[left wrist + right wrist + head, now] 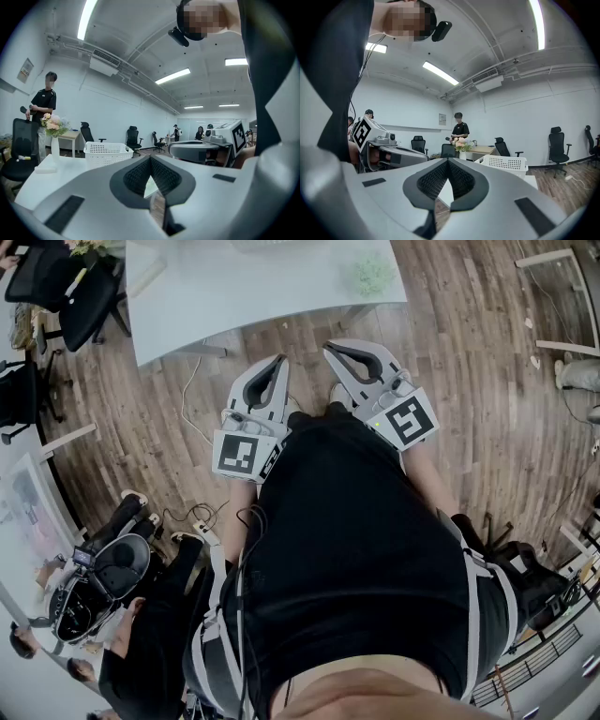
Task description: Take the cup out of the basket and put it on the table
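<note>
The white perforated basket (107, 151) stands on the white table (56, 176), ahead of both grippers; it also shows in the right gripper view (505, 162). No cup shows in any view; the inside of the basket is hidden by its wall. My left gripper (279, 362) and right gripper (330, 348) are held side by side in front of my body, over the wooden floor short of the table (234, 306). Both are shut, tips meeting, with nothing between them. In each gripper view the closed tips (150, 159) (447, 161) point level toward the table.
A vase of flowers (53, 133) stands on the table left of the basket. A person in black (43, 110) stands beyond it. Office chairs (133, 138) line the far wall. More chairs (66, 287) and cables (192, 399) lie on the floor at my left.
</note>
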The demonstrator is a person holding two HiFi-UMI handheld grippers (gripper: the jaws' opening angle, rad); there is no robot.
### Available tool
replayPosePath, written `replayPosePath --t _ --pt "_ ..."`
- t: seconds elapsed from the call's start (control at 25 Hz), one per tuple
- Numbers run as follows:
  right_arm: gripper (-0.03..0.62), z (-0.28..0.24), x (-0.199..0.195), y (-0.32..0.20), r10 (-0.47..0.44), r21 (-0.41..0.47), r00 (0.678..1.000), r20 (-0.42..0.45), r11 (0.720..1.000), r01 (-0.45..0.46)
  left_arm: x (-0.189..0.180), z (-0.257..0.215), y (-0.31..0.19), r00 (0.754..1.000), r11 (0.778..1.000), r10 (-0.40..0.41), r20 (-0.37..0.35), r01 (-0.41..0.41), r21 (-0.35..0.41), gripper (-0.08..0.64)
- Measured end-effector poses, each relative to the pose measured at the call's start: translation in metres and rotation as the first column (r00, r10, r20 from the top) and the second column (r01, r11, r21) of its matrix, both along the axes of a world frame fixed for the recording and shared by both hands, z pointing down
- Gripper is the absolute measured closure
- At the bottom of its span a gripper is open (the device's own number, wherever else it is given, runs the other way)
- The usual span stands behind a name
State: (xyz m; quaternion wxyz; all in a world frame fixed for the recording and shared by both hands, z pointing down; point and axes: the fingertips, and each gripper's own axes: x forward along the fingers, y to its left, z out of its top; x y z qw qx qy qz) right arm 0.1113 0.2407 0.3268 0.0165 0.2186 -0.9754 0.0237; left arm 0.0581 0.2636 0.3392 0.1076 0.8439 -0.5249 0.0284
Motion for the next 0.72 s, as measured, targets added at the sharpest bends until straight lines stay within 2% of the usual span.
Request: replayPosePath --t 0.36,0.72 --pt "0.574 -0.001 0.009 0.0 -0.004 -0.003 1.0 -0.002 1.0 0.004 0.014 -0.004 -0.002 1.0 1.0 0.009 0.005 -0.009 0.001 0.538" --pt "0.574 -0.003 0.022 -0.008 -0.014 -0.034 0.999 0.037 0.999 0.015 0.026 -0.006 -0.009 1.0 1.0 0.001 -0.009 -0.001 -0.002 0.538"
